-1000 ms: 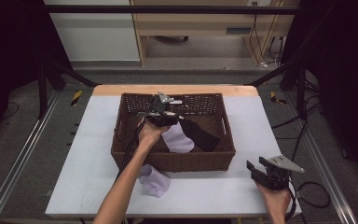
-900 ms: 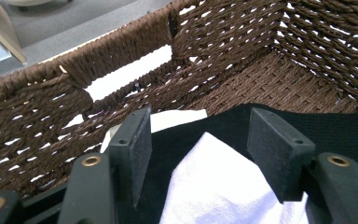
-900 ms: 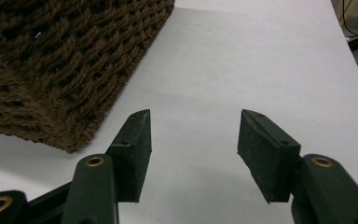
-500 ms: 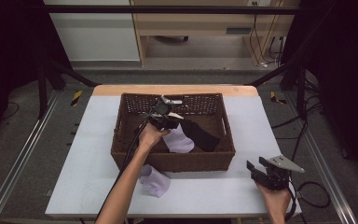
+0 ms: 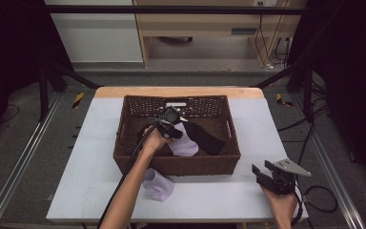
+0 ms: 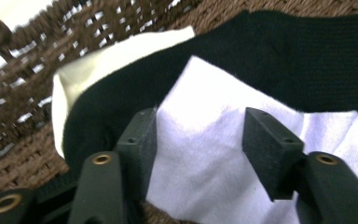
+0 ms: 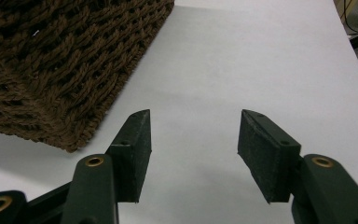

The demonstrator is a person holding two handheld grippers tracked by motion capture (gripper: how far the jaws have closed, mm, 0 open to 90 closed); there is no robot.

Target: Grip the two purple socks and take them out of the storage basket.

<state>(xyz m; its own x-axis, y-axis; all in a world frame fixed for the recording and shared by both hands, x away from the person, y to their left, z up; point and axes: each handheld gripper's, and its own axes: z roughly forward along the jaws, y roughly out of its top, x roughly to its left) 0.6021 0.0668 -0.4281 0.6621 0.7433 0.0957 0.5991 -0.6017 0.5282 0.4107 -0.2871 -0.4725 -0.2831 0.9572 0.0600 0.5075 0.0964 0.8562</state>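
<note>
Lowering into the basket point(image 5: 176, 164) over the last second, your left gripper point(image 6: 198, 135) has been narrowing its jaws around a raised fold of the pale sock point(image 6: 205, 186). That sock lies near the basket's middle, on the black sock point(image 6: 284, 60), and the pads don't look pressed on it yet, so the pickup seems about to start. Your right gripper point(image 7: 193, 140) rests by the table's point(image 5: 90, 143) front right corner, jaws apart and empty. The cream cloth point(image 6: 102, 65) by the basket wall is half buried, so I can't tell what it is.
</note>
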